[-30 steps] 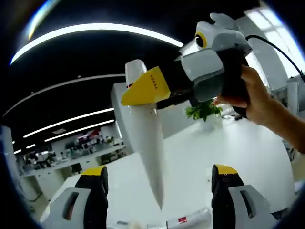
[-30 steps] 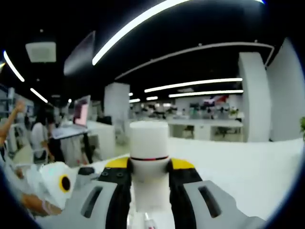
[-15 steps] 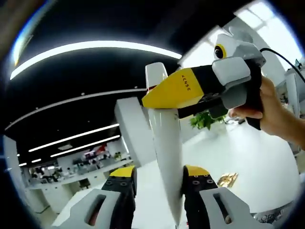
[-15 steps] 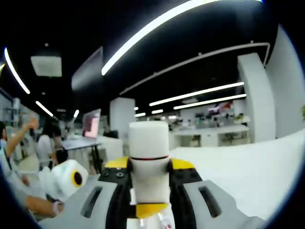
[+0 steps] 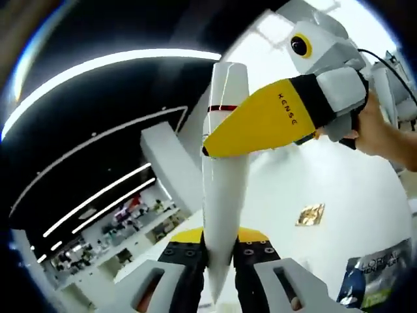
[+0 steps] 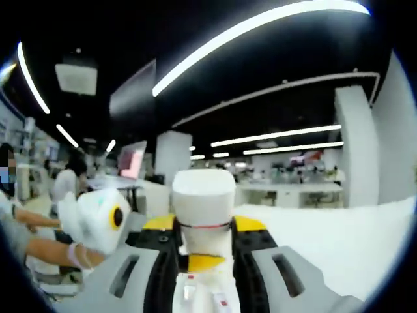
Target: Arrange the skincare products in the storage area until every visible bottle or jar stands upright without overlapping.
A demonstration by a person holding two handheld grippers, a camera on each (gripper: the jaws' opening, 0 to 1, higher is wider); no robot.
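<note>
A long white tube point(image 5: 222, 195) with a red ring under its cap is held in the air at both ends. In the left gripper view my left gripper point(image 5: 219, 246) is shut on the tube's tapered tail. My right gripper point(image 5: 215, 140) comes in from the right in a hand, its yellow jaws clamped just below the cap. In the right gripper view the white cap of the tube point(image 6: 203, 195) stands between the jaws of my right gripper point(image 6: 203, 228). The yellow tip of my left gripper point(image 6: 202, 263) shows lower on the tube.
A white table point(image 5: 326, 189) lies below. On it lie a small gold foil item point(image 5: 311, 215) and a dark printed pouch point(image 5: 379, 274) at the lower right. People sit at desks far off on the left of the right gripper view.
My left gripper was open and clear of the tube one second ago; it has since come up and shut on the tube's tail. The tube now stands steeper in the view.
</note>
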